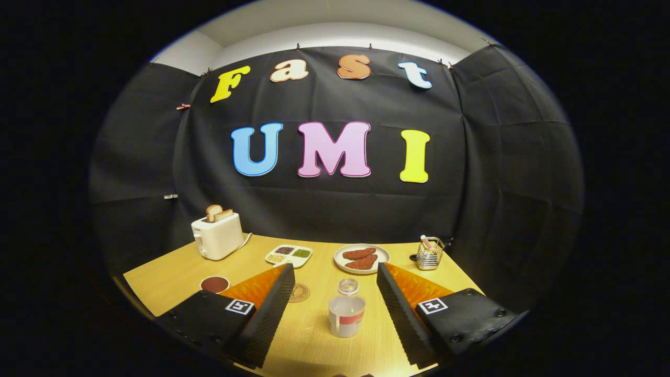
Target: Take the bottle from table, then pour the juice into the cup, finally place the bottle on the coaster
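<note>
Hand-held gripper [332, 293] wide open, bottle [346, 312] untouched between fingers.

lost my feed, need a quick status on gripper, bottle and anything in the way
Gripper open, fingers wide apart. Small clear plastic bottle upright between them, untouched. Round brown coaster and dark red cup beyond the left finger. Nothing blocking.

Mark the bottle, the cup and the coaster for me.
bottle [346, 314]: gripper view, its body, between the open fingers.
cup [214, 284]: gripper view, its dark inside.
coaster [300, 293]: gripper view, its visible face.
</note>
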### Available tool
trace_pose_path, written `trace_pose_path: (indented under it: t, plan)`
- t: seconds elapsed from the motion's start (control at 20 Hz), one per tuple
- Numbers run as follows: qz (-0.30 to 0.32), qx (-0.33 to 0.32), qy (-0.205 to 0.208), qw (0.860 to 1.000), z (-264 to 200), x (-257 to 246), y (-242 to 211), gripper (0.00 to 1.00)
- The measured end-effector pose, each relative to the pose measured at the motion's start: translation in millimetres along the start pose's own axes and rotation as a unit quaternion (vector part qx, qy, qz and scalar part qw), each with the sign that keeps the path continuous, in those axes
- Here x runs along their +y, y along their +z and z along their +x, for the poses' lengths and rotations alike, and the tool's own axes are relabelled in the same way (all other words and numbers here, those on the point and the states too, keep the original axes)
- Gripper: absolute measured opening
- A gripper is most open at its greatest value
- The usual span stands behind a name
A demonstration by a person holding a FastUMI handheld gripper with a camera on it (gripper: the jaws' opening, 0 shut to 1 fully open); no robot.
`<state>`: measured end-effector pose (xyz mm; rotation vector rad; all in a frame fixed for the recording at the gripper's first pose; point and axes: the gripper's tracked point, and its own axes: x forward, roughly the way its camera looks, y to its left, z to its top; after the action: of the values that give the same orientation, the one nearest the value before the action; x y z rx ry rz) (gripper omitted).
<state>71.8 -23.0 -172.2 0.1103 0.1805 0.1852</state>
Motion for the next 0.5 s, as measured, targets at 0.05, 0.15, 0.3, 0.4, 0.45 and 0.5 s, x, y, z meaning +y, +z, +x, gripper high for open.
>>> trace_pose_path:
  t: [0.05, 0.15, 0.3, 0.4, 0.45, 0.5]
  plan:
    - [-0.004, 0.001, -0.005, 1.0, 4.8, -3.0, -7.5, 0.97]
    - [-0.007, 0.002, -0.011, 1.0, 13.5, -6.6, -21.3, 0.97]
    - [0.0, 0.017, -0.008, 1.0, 26.6, -5.3, -45.4, 0.97]
    - [0.006, 0.02, -0.017, 1.0, 31.5, -10.4, -56.2, 0.97]
    - [0.01, 0.02, -0.022, 1.0, 35.1, -12.0, -59.1, 0.97]
    - [0.014, 0.021, -0.023, 0.999, 38.4, -13.0, -63.0, 0.97]
